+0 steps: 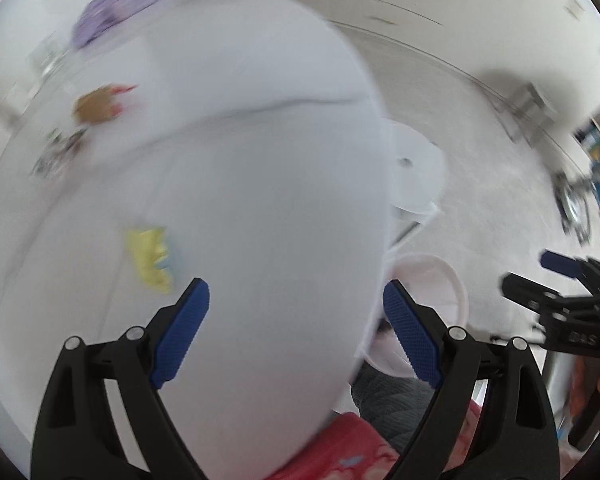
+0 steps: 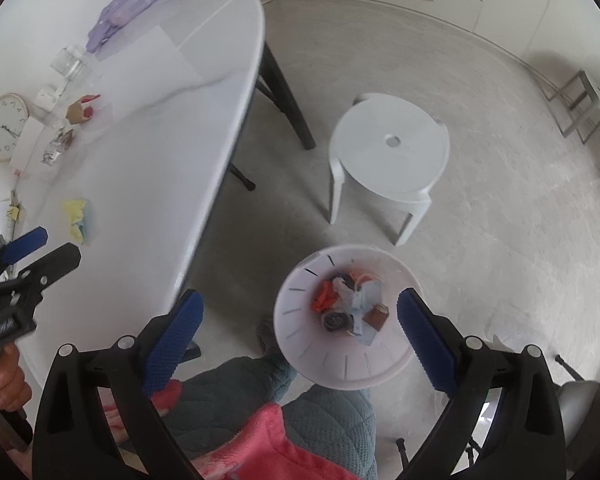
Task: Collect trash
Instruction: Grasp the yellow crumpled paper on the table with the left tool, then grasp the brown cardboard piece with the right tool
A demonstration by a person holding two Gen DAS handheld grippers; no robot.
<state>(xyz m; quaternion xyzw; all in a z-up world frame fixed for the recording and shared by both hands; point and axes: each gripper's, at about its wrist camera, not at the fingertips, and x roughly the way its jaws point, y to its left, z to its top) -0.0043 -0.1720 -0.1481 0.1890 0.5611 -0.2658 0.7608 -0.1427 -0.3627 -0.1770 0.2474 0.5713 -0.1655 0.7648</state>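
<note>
Below both grippers, the white table [image 2: 148, 168] fills the left; a white stool [image 2: 388, 156] stands on the floor beyond its right edge. The trash bin [image 2: 340, 364] sits by that edge, scraps inside — too jumbled to name. A yellow wrapper [image 2: 78, 216] lies near the table's left edge, blurred in the left view. Left gripper [image 1: 296, 320] and right gripper [image 2: 300, 328] point steeply down, jaws spread wide, gripping nothing.

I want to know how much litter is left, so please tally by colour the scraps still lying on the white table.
Yellow scrap, with a pale blue edge: 1
Brown-and-red scrap: 1
Dark, silvery scraps, small and hard to separate: about 2
Total: about 4 on the white table. The purple pouch, glass jar and clock are not counted as litter.
</note>
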